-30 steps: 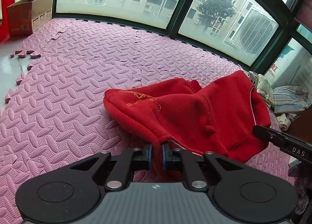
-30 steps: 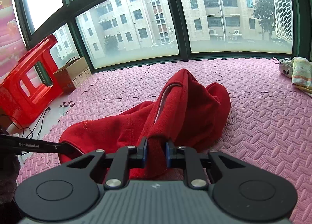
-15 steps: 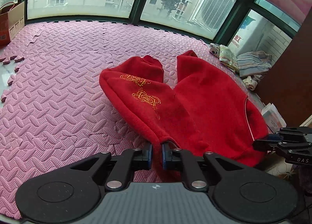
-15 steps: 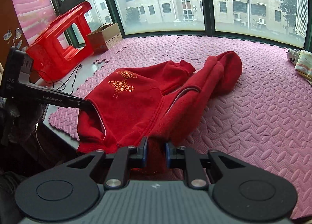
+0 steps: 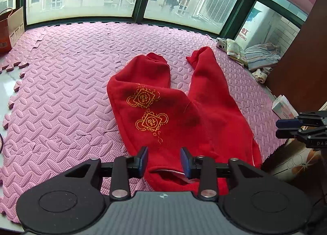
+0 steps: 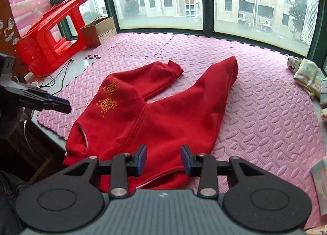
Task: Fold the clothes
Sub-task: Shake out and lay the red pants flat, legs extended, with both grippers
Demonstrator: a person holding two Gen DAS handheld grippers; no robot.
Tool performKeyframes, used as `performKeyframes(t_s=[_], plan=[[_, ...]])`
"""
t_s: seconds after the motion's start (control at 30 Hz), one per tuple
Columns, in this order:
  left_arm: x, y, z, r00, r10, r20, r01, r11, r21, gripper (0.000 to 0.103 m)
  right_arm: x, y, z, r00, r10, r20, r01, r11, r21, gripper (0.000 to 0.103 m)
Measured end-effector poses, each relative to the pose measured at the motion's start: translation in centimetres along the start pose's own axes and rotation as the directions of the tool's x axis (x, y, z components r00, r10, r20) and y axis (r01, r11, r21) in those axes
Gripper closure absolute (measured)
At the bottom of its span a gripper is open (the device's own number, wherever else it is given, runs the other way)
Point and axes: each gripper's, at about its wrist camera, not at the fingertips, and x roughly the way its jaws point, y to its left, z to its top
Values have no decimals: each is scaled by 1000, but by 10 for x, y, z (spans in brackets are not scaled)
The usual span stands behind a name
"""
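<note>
Now that both jaws have just been opening off the red trousers (image 5: 175, 112), we should smooth the legs flat on the pink mat (image 5: 61, 92) before folding.

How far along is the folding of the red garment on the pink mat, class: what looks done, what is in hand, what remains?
Done: the red garment lies spread on the pink mat, gold emblem up, both legs apart. In hand: nothing; the left gripper and right gripper have just been opening, their pads off the waistband below. Left: every fold, since no part lies doubled over yet.
</note>
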Motion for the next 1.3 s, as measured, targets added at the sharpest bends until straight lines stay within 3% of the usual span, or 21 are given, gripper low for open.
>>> performKeyframes(t_s=[0.03,0.23,0.5,0.77,0.87,0.93,0.97,1.1,1.23,1.3], plan=[[-1,1,3,1000,8,11,-8,1000,-5,57,8,-8,10,1000,-24,13,24,1000,-4,67],[8,11,30,996,71,47,-68,996,-51,57,53,-58,63,991,-118,66,117,993,22,64],[53,14,78,990,126,64,-121,990,-71,57,111,-112,141,975,-195,105,186,978,89,61],[98,13,123,991,127,52,-125,991,-56,53,193,-156,192,979,-203,-15,204,973,113,61],[114,11,137,990,130,49,-128,991,-34,51,221,-168,192,976,-190,-103,201,974,104,68],[127,11,145,991,131,39,-130,991,-17,49,229,-170,188,976,-169,-136,183,978,98,80],[134,12,149,991,133,31,-133,991,-12,49,230,-168,187,975,-177,-133,189,978,84,82],[161,13,161,989,148,8,-148,989,22,47,222,-160,191,984,-161,-70,165,985,58,93],[182,13,170,990,143,-7,-142,988,58,43,190,-155,200,990,-87,113,79,994,79,93],[191,15,174,991,135,-20,-134,989,58,43,183,-160,199,982,-114,151,101,991,89,89]])
